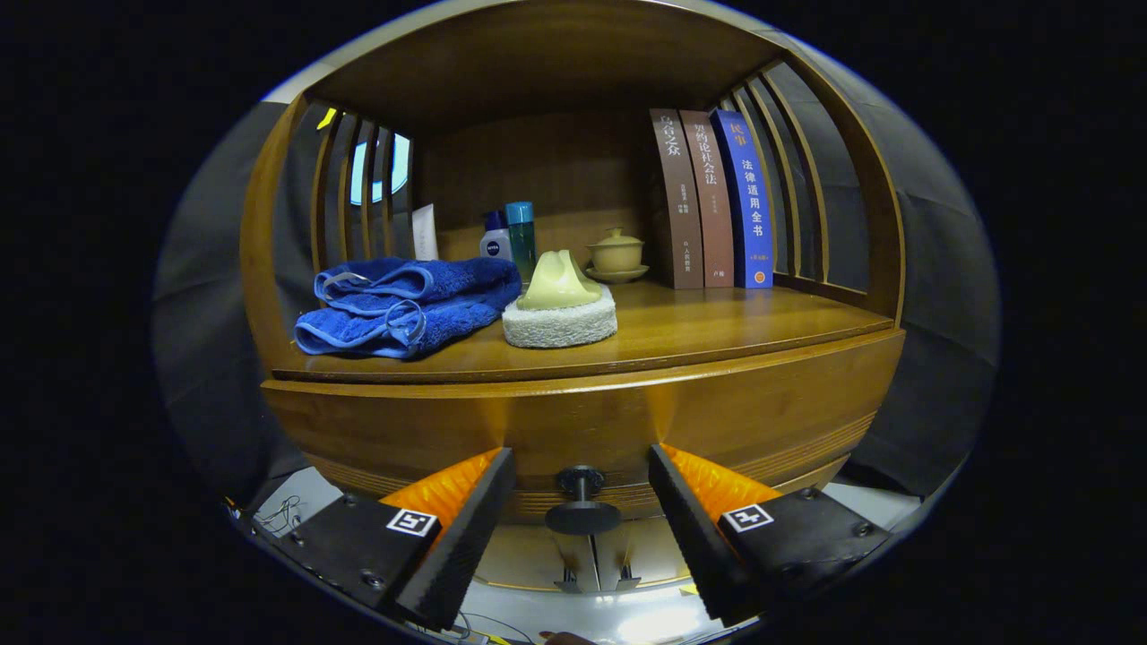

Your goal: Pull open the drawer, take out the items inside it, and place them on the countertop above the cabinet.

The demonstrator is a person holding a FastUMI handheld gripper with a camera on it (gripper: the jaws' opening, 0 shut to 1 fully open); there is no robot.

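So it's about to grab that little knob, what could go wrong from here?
Two things, I'd guess. The gripper is open, its fingers on either side of the small round knob; if they close off-centre they could slip off and the drawer would stay shut. And the countertop already holds blue towels and a sponge near its front edge, so landing room there looks tight.

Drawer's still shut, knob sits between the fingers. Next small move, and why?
Probably close the gripper on the knob. The fingers stand open either side of it, not touching, and the drawer front looks flush with the cabinet, so a grip comes before any pull.
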